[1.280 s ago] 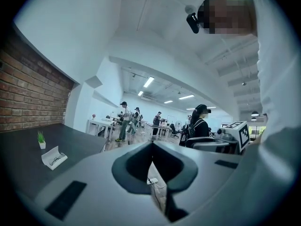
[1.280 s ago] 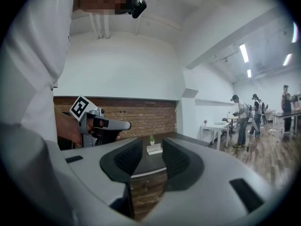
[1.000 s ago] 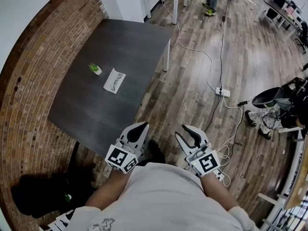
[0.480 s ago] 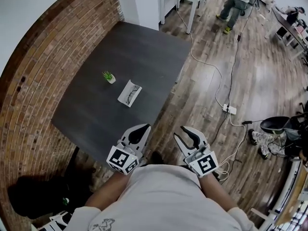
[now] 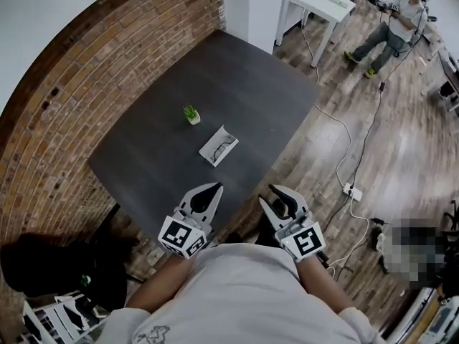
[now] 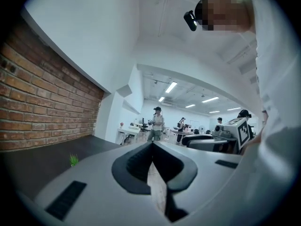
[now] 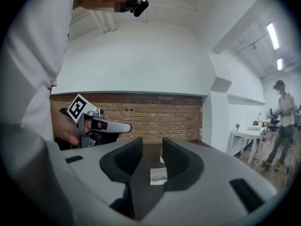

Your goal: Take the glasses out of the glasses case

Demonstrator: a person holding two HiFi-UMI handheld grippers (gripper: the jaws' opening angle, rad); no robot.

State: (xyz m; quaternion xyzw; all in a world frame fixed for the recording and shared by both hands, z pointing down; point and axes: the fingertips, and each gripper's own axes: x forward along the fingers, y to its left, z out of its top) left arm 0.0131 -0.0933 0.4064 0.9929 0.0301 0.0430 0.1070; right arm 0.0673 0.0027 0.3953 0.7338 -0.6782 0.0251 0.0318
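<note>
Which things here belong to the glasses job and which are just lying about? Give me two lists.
For the job:
- glasses case, lying open on the dark table
- glasses in it
- left gripper, jaws together, empty
- right gripper, jaws apart, empty

Lying about:
- small potted plant beside the case
- white table
- power strip on the floor

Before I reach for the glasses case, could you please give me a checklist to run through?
1. Glasses case on the table: ok, lying near the small plant, apart from it.
2. Glasses visible: ok, dark frame shows against the white case.
3. Right gripper jaws apart, empty: ok.
4. Left gripper jaws apart: not ok, together, empty.
5. Grippers at the case: not ok, both held near the body.
6. Case lid position: cannot tell, too small.
</note>
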